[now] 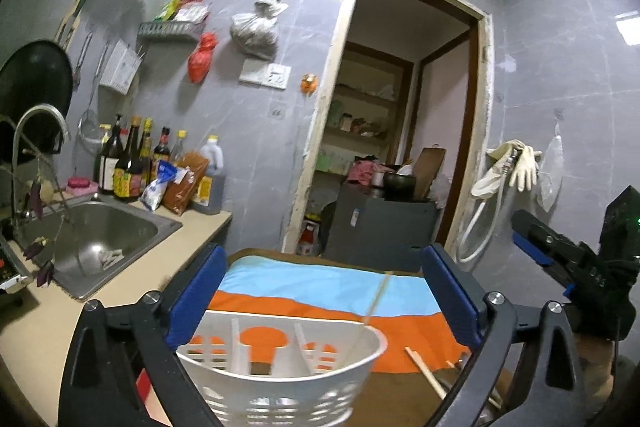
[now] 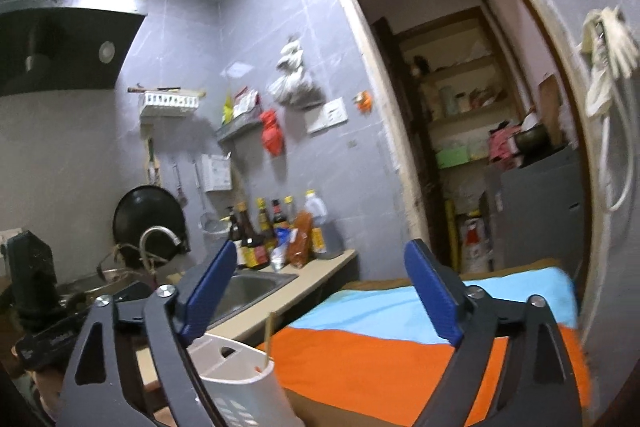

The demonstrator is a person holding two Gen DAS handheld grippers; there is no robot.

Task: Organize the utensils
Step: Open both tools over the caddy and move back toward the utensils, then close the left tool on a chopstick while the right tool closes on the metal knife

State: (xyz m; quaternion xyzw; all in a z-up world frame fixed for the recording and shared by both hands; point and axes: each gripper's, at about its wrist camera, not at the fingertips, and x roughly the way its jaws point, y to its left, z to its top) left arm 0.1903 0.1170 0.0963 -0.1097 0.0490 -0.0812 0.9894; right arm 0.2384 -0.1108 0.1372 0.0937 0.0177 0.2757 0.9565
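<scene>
Orange-and-blue cloth (image 1: 320,291) covers table (grey-tiled kitchen, sink (image 1: 100,239) alongside)

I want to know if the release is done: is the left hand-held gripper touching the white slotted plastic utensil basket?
Apart. The left wrist view shows the left hand-held gripper wide open, its blue pads above and outside the white slotted plastic utensil basket, gaps on both sides.

White slotted plastic caddy (image 1: 280,379); pale wooden chopstick (image 1: 374,307); matt cloth (image 1: 320,291); brushed steel sink (image 1: 100,239) were noted.
</scene>
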